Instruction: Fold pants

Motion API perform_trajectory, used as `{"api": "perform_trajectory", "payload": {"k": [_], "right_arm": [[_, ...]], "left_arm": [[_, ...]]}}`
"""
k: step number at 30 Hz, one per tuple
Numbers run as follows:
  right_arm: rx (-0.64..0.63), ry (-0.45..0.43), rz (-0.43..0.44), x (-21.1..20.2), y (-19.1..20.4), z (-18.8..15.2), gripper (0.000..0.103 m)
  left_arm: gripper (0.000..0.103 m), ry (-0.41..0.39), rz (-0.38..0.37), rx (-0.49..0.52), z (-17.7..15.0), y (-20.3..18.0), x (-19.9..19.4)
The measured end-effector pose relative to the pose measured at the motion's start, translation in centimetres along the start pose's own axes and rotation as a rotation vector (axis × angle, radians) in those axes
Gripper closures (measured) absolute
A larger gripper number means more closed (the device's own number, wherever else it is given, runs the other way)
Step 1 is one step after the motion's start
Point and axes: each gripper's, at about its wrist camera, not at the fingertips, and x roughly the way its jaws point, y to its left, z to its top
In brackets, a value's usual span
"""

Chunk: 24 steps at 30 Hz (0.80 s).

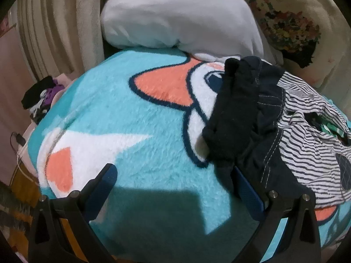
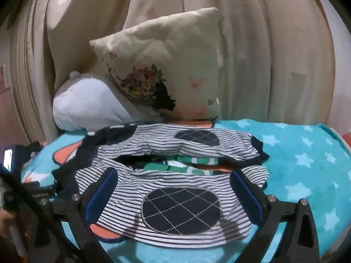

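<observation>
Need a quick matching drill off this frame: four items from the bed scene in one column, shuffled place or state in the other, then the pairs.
Column 1
1. striped pants with navy quilted oval patches
2. cream cushion with flower print
3. plain white pillow
4. right gripper

Column 2
A. propped upright against the curtain
B. open, jaws either side of an oval patch
C. lying crumpled on the turquoise fleece blanket
D. lying at the far edge of the blanket, left of the cushion

Pairs: 1-C, 2-A, 3-D, 4-B
</observation>
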Motion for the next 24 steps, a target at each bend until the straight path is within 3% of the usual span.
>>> {"api": "perform_trajectory", "payload": {"k": [5, 12, 16, 20, 24], "right_arm": [[0.043, 0.116, 0.054, 1.7, -0.8, -0.9, 0.0], [0.021, 0.022, -0.078, -1.6, -4.1, 1.7, 0.0], [-0.003, 0.039, -0.064, -1.6, -6.4, 5.5, 0.0], [-0.015, 0.081, -0.008, 1.1, -8.6, 9.5, 0.0], [-0.047, 0.207, 0.022, 7.9, -10.7, 11.7, 0.009]], "left_arm": [[0.0, 0.006, -0.023, 0.035, 0.1, -0.1, -0.5], [0.0, -0.129, -0.116, 0.135, 2.5, -1.3, -6.5], [0.0, -0.174, -0.152, 0.196, 6.4, -2.7, -8.5], [0.0, -0.154, -0.24, 0.241, 11.3, -4.4, -7.5], [0.0, -0.082, -0.325, 0.29, 15.3, -6.8, -2.3]]}}
